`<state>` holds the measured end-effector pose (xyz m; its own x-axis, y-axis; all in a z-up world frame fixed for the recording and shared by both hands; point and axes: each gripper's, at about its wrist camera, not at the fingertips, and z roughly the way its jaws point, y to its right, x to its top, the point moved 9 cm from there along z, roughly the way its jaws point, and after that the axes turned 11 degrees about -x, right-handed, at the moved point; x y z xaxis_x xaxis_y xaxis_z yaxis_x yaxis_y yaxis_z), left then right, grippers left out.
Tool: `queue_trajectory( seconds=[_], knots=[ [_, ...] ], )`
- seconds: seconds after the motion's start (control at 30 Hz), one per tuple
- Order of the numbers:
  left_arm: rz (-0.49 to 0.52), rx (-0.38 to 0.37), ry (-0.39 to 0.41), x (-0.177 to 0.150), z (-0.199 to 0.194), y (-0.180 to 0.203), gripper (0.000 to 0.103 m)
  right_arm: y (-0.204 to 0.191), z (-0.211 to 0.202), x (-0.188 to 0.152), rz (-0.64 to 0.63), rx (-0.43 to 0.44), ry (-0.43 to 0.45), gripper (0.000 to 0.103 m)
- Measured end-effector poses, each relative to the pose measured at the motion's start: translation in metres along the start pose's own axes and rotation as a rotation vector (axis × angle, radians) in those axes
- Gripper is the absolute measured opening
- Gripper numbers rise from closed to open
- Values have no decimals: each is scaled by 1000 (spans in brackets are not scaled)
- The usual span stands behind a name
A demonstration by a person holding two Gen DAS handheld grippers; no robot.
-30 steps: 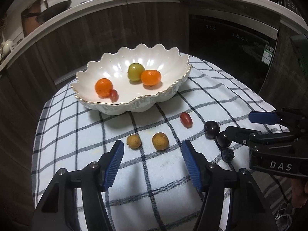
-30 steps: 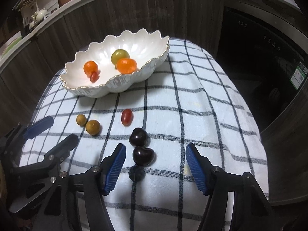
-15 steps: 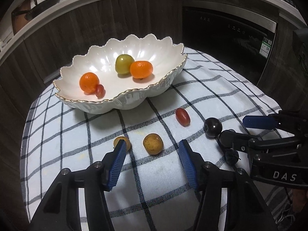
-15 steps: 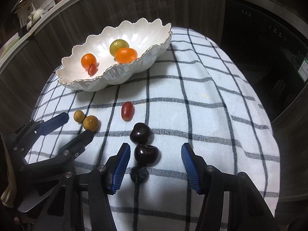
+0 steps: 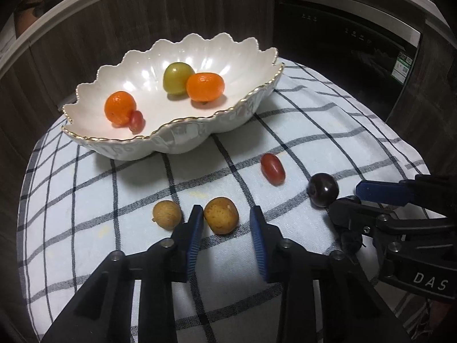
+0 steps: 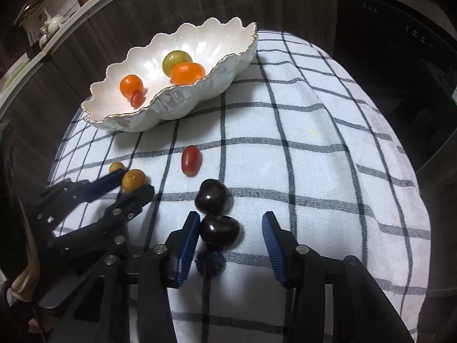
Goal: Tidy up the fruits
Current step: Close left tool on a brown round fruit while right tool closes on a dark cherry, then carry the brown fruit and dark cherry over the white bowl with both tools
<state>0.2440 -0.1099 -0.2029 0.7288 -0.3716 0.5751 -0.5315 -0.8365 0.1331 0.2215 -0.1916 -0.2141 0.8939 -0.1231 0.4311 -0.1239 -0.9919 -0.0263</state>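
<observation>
A white scalloped bowl [image 5: 228, 123] [image 6: 200, 97] holds two oranges, a green fruit and a red grape tomato. On the checked cloth lie two tan longans [image 5: 220, 215] [image 5: 167, 215], a red grape tomato [image 5: 272, 169] [image 6: 191, 160], two dark cherries [image 6: 212, 196] [image 6: 219, 232] and a blueberry [image 6: 210, 261]. My left gripper [image 5: 225, 218] is open, its blue pads either side of the larger longan [image 6: 133, 179]. My right gripper [image 6: 230, 230] is open around the nearer cherry, left pad close to it.
The cloth covers a small round table [image 6: 342, 171] that drops off on all sides. Dark wood cabinets [image 5: 142, 28] and a black appliance [image 5: 342, 43] stand behind. The right gripper [image 5: 371, 200] shows at the right of the left wrist view, beside a cherry [image 5: 322, 189].
Both grippers have moved forward and down. The left now brackets the larger longan with narrower jaws; the right has come around the nearer cherry.
</observation>
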Motion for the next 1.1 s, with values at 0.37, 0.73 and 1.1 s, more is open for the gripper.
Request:
queue_trajectory(
  seconds=[0.37,0.73,1.1],
  knots=[
    [-30,15,2,-1,-9,-2,25,-5,-5,1,-8,18,16,30],
    [-57,29,21,-4,-32,4,25,-1,-18,4,-3,15,54,30],
    [-81,59,49,0,-58,6,25,-2,-39,10,-4,25,105,30]
  ],
)
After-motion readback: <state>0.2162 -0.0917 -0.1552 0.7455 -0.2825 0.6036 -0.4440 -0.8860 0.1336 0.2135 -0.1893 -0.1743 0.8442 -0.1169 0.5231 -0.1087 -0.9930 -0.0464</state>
